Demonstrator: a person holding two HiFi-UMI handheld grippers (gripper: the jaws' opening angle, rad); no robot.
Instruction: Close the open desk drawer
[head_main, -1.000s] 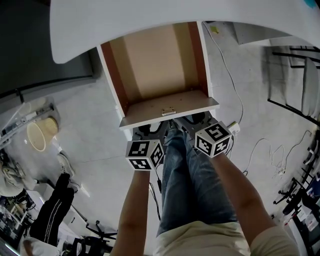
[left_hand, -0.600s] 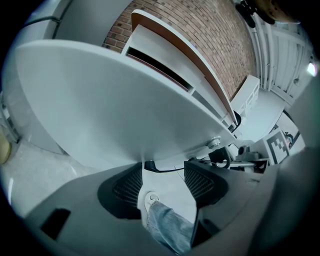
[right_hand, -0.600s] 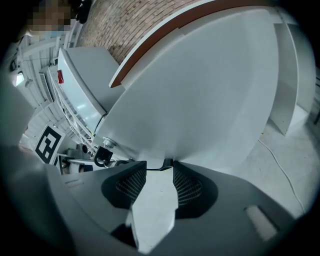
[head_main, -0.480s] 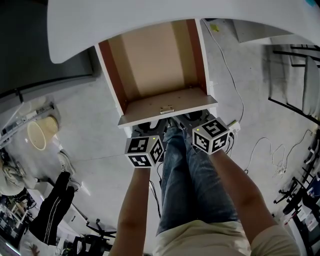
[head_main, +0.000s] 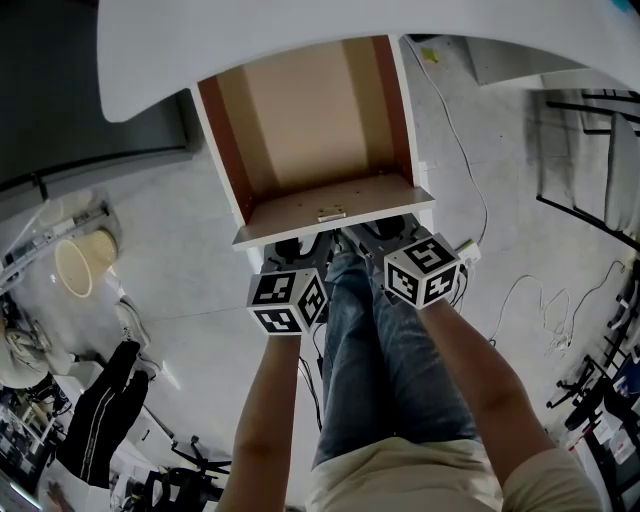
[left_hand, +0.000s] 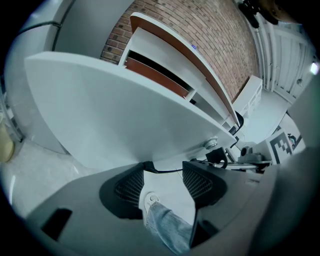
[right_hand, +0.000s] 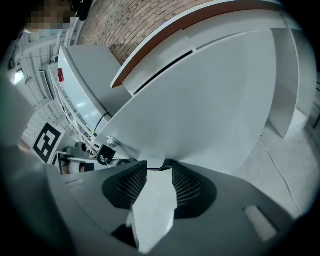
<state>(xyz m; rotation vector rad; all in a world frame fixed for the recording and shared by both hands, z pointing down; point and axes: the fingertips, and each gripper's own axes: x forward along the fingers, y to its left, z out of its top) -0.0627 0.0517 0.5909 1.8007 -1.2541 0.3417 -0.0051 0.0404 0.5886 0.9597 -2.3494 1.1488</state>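
Observation:
The open desk drawer (head_main: 310, 120) juts from under the white desk top (head_main: 300, 40), its wooden inside bare. Its white front panel (head_main: 335, 222) faces me. My left gripper (head_main: 295, 252) and right gripper (head_main: 385, 238) sit side by side just below that panel. In the left gripper view the drawer front (left_hand: 125, 115) fills the frame above the left gripper (left_hand: 165, 167), and its fingertips touch the panel's lower edge. The right gripper view shows the same for the drawer front (right_hand: 210, 100) and the right gripper (right_hand: 159, 165). Both pairs of jaws have just been closing, with only floor showing between them.
My legs in jeans (head_main: 380, 360) stand right below the drawer front. A small metal lock fitting (left_hand: 212, 144) sits on the panel between the grippers. Cables (head_main: 450, 130) trail over the floor at the right, a black frame (head_main: 590, 160) stands further right, and a round fan (head_main: 75, 270) lies at left.
Both grippers stay at the drawer front, and the drawer looks the same distance out. The whole view has shifted slightly upward.

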